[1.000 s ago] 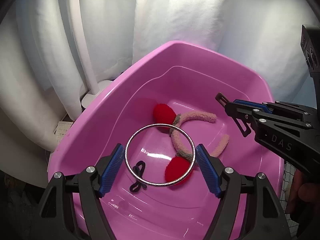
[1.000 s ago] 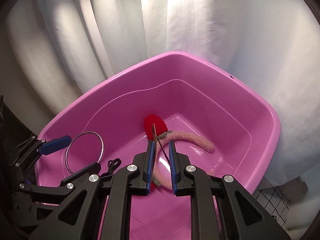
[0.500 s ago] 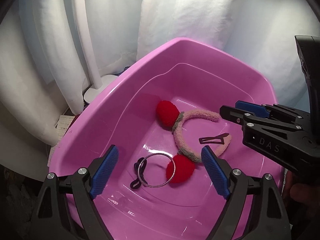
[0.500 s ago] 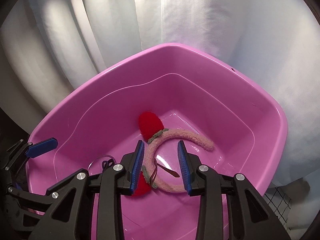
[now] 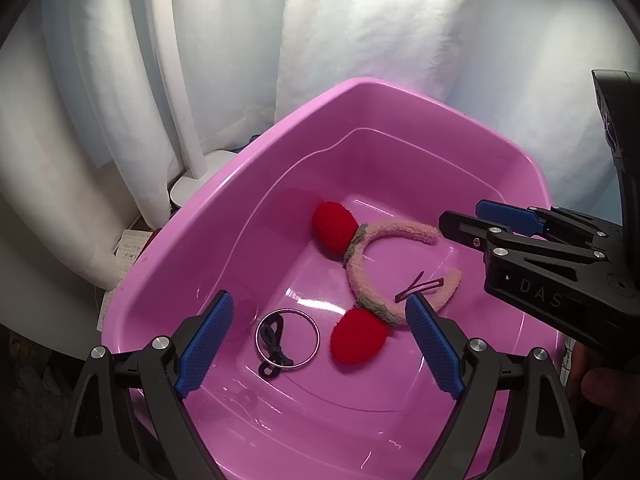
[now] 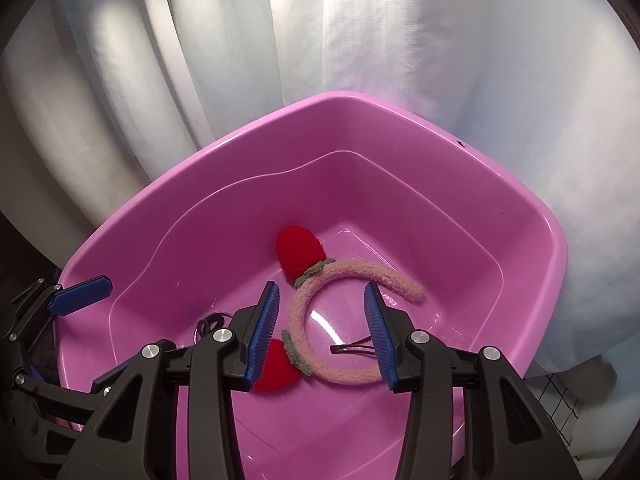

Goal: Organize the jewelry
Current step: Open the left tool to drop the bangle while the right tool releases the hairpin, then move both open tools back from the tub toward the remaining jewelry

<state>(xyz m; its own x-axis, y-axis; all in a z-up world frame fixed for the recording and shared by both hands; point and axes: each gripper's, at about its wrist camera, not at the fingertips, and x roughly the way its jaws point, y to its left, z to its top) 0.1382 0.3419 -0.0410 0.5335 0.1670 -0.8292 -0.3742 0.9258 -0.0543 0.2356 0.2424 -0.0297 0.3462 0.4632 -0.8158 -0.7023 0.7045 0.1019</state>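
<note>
A pink plastic tub (image 5: pixel 248 152) fills both views. On its floor lie a fuzzy pink headband (image 5: pixel 360 264) with two red strawberries, a silver bangle (image 5: pixel 319 338) and a black hair tie (image 5: pixel 272 340) across the bangle. A thin brown hair clip (image 5: pixel 420 286) rests on the headband's near end and also shows in the right wrist view (image 6: pixel 354 348). My left gripper (image 5: pixel 318 300) hovers open above the bangle, holding nothing. My right gripper (image 6: pixel 322 286) hangs over the headband (image 6: pixel 340 276). Its jaws are opening, with nothing pressed between the pads.
White curtains hang close behind the tub (image 6: pixel 440 120). A white lamp base (image 5: pixel 196 184) and pole stand at its left, beside a gridded paper (image 5: pixel 128 248). A person's hand (image 5: pixel 600 384) holds the right gripper (image 5: pixel 460 214). Black mesh (image 6: pixel 560 408) shows at lower right.
My left gripper widened and let go of the silver bangle, which dropped into the tub by the hair tie. My right gripper opened and released the brown clip onto the headband.
</note>
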